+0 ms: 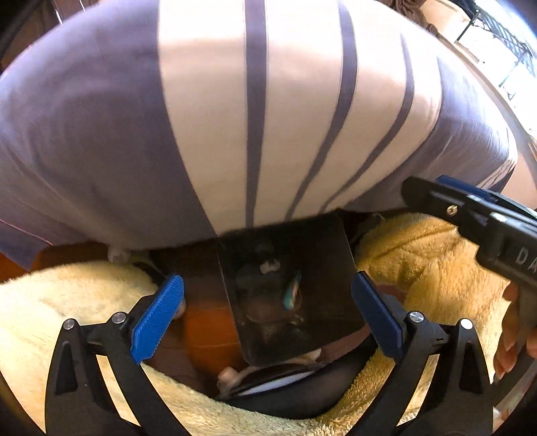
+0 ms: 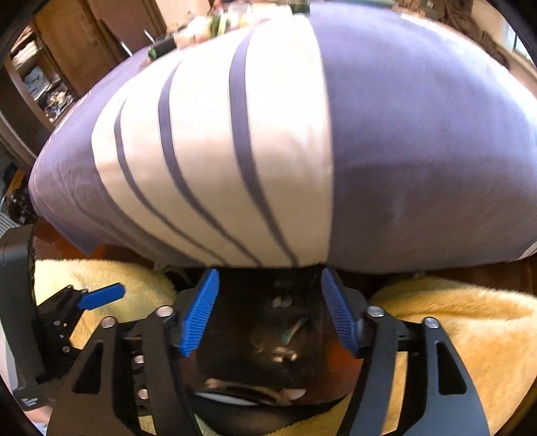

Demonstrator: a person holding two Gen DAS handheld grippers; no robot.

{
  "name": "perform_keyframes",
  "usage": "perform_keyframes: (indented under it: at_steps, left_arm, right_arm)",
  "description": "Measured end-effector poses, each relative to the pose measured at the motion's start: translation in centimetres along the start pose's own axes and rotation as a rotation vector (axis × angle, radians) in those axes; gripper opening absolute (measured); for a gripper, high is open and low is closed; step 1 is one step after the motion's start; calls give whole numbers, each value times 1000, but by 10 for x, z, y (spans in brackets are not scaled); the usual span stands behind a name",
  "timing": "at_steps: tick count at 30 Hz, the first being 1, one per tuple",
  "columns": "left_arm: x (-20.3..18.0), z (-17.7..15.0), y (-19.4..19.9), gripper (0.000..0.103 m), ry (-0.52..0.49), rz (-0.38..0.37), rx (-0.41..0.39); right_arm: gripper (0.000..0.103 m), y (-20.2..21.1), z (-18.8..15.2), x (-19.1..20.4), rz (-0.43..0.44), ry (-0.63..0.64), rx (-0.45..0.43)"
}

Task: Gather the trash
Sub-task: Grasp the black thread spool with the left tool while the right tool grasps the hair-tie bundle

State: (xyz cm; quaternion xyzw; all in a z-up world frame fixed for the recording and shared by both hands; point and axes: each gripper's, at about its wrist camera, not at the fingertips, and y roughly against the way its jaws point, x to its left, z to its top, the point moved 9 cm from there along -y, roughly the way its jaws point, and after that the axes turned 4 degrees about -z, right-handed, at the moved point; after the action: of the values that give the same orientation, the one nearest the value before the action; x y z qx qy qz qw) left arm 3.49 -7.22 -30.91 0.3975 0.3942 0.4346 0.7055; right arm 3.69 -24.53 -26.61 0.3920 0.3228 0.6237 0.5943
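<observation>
A dark open bin (image 1: 322,255) stands on the floor under the table edge, between the person's legs. Small scraps lie inside it: a white bit (image 1: 269,266) and a teal wrapper (image 1: 291,291). My left gripper (image 1: 268,315) is open and empty, its blue pads either side of the bin. My right gripper (image 2: 270,312) is also open and empty, above the same bin (image 2: 235,338), where the teal wrapper (image 2: 291,330) shows. The right gripper's body (image 1: 476,218) enters the left wrist view at the right. The left gripper (image 2: 97,298) shows at the left of the right wrist view.
A table with a purple and white striped cloth (image 1: 235,117) fills the upper part of both views. The person's legs in fluffy yellow trousers (image 1: 67,302) flank the bin. Wooden shelves (image 2: 50,67) stand at the back left. Items crowd the table's far end (image 2: 214,20).
</observation>
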Motion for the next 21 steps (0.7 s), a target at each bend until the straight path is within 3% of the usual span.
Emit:
perform_keyframes:
  at_steps: [10,14,21]
  left_arm:
    - [20,71,72,95,-18,81,-213]
    - [36,105,85,95,-3,120,-263]
    - [75,154,79,94,46,183,-283]
  right_arm:
    - [71,49,82,-17,-57,10,-221]
    - [71,42,112,-25,-67,9,-249]
    - [70,14,156,5,-26,69,-237]
